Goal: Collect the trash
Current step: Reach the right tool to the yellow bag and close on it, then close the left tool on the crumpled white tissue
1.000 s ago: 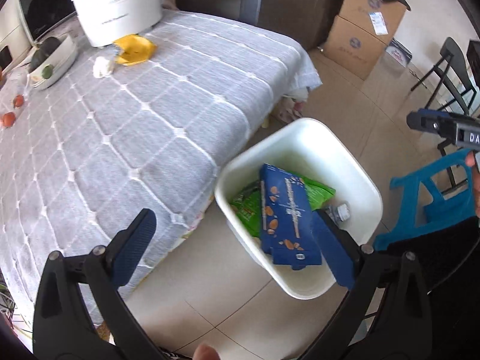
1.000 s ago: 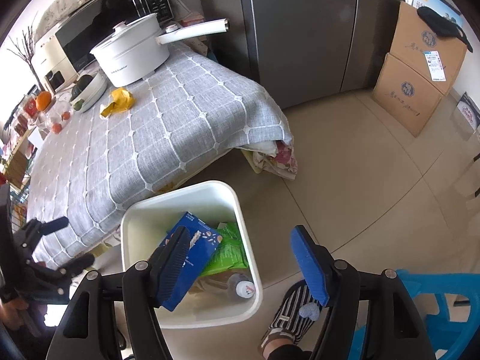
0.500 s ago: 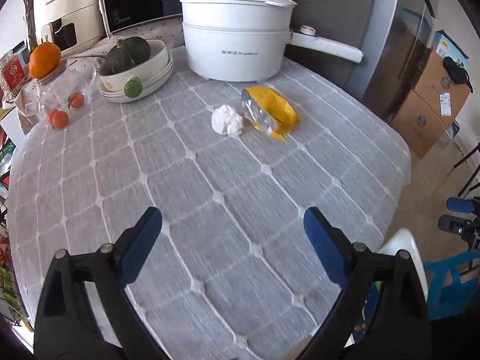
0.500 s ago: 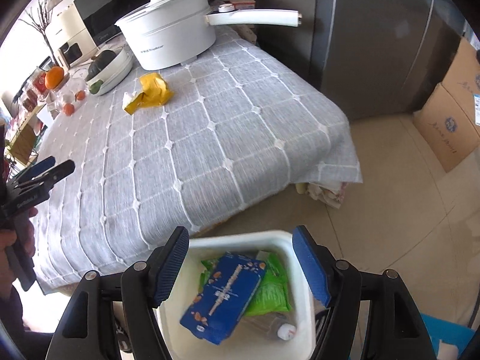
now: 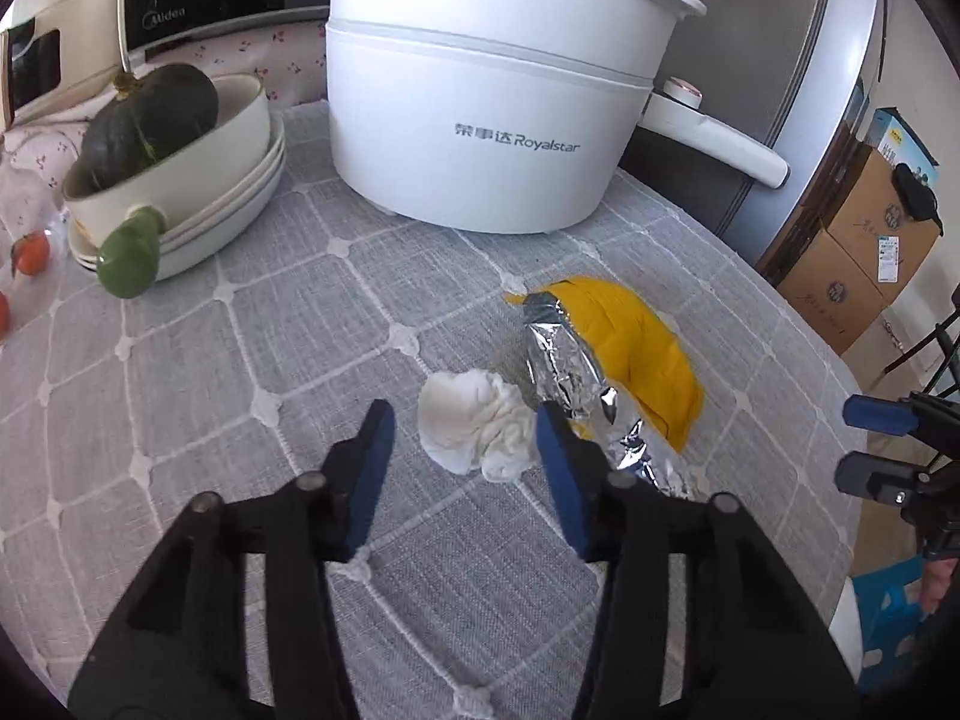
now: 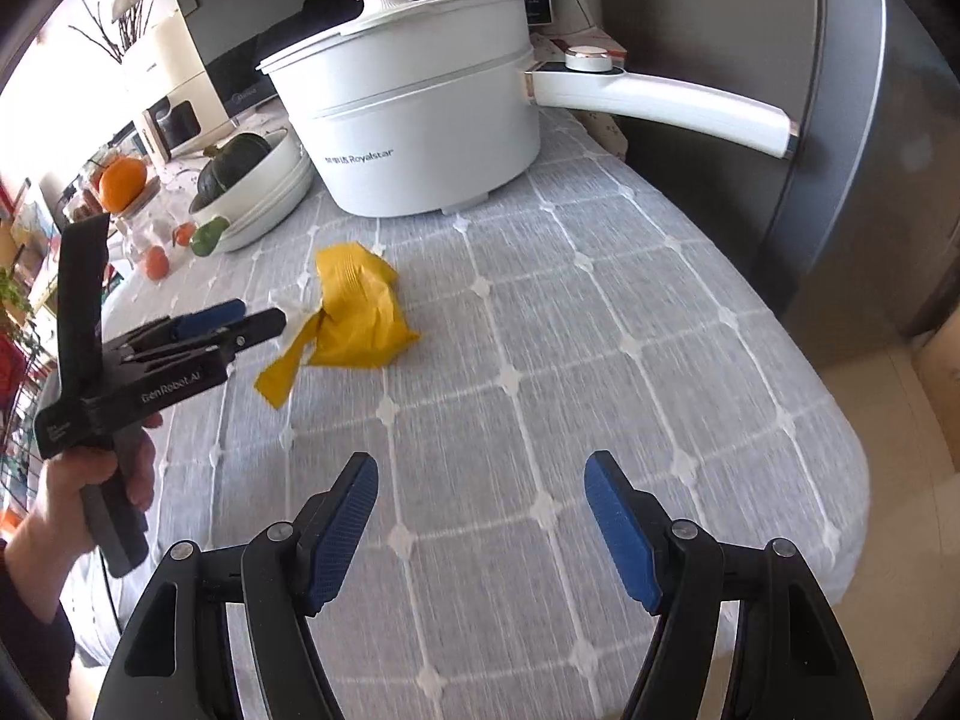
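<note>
A crumpled white tissue [image 5: 474, 427] lies on the grey quilted tablecloth [image 5: 240, 330], touching a yellow foil-lined snack bag [image 5: 624, 354]. My left gripper [image 5: 462, 420] is open, its jaws on either side of the tissue, just above the cloth. The right wrist view shows the left gripper [image 6: 240, 324] at the bag's [image 6: 354, 306] left edge; the tissue is mostly hidden there. My right gripper [image 6: 480, 474] is open and empty above the table's near right part, well short of the bag.
A white Royalstar pot [image 5: 492, 90] with a long handle [image 6: 660, 102] stands behind the trash. Stacked white dishes with a dark squash [image 5: 150, 120] sit at left, small tomatoes [image 5: 33, 252] beyond. Cardboard boxes [image 5: 864, 258] stand on the floor at right.
My left gripper has moved from over the white bin to the table and down to the tissue. My right gripper has risen from the bin to over the table. The bin is out of view.
</note>
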A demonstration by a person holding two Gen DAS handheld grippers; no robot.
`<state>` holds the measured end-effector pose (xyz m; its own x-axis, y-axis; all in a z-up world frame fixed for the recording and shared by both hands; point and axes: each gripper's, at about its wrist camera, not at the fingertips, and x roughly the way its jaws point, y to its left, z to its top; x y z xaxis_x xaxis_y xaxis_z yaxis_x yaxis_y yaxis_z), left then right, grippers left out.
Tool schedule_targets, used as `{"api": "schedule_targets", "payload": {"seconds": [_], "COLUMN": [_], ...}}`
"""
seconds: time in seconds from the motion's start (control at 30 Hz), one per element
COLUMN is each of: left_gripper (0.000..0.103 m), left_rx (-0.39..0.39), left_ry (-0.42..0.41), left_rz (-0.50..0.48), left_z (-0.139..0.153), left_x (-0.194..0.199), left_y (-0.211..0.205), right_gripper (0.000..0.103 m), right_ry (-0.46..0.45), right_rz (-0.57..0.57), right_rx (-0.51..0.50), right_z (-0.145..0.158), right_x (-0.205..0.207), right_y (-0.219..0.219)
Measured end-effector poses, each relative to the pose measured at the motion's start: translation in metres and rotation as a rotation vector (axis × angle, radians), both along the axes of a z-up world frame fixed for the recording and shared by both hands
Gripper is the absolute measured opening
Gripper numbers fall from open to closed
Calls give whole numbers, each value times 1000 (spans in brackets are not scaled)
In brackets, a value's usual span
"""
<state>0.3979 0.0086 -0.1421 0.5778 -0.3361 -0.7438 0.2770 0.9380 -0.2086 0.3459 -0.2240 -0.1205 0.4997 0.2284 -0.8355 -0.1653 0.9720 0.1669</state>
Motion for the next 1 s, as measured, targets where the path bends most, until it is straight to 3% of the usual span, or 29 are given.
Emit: {"api": "schedule_targets", "payload": {"seconds": [0.07, 0.1, 0.17, 0.37, 0.53, 0.6, 0.63, 0.67, 0.7, 0.77, 0.87, 0.93, 0.97, 1.0], "left_gripper": [24, 3, 1, 1, 1, 2, 2, 15, 41, 63, 63, 49, 30, 28], "left_rx": [-75, -96, -121, -127, -136, -149, -152, -144, -144, -135, -84, -35, -10, -1], "left_ry": [16, 16, 37, 47, 44, 34, 24, 17, 16, -2, 7, 39, 59, 59], "left_rz": [-6, 1, 21, 42, 45, 16, 5, 4, -2, 3, -6, -5, 2, 7], "left_z": [-2, -2, -2, 2, 3, 5, 7, 7, 7, 8, 2, -7, -12, -14], "left_x": [-1, -3, -7, -21, -23, -27, -29, -30, -30, -31, -26, -20, -17, -18], "left_y": [7, 11, 21, 44, 55, 55, 54, 52, 47, 39, 24, 15, 11, 10], "right_gripper": [73, 73, 73, 67, 46, 15, 7, 6, 6, 6, 6, 5, 5, 5], "right_ry": [-9, -15, -22, -32, -15, -27, -35, -31, -28, -34, -41, -45, -48, -50], "right_rz": [0, 0, 1, 10, 2, 25, 23, 35, 43, 51, 48, 51, 51, 51], "right_rx": [26, 43, 78, 100, 87, 122, 118, 122, 109, 72, 59, 59, 50, 42], "right_z": [-4, -5, -10, -26, -43, -42, -40, -37, -35, -30, -22, -17, -15, -13], "right_x": [17, 25, 39, 65, 83, 83, 81, 79, 76, 69, 57, 49, 45, 40], "right_y": [9, 14, 25, 57, 71, 71, 70, 69, 67, 63, 52, 45, 41, 37]}}
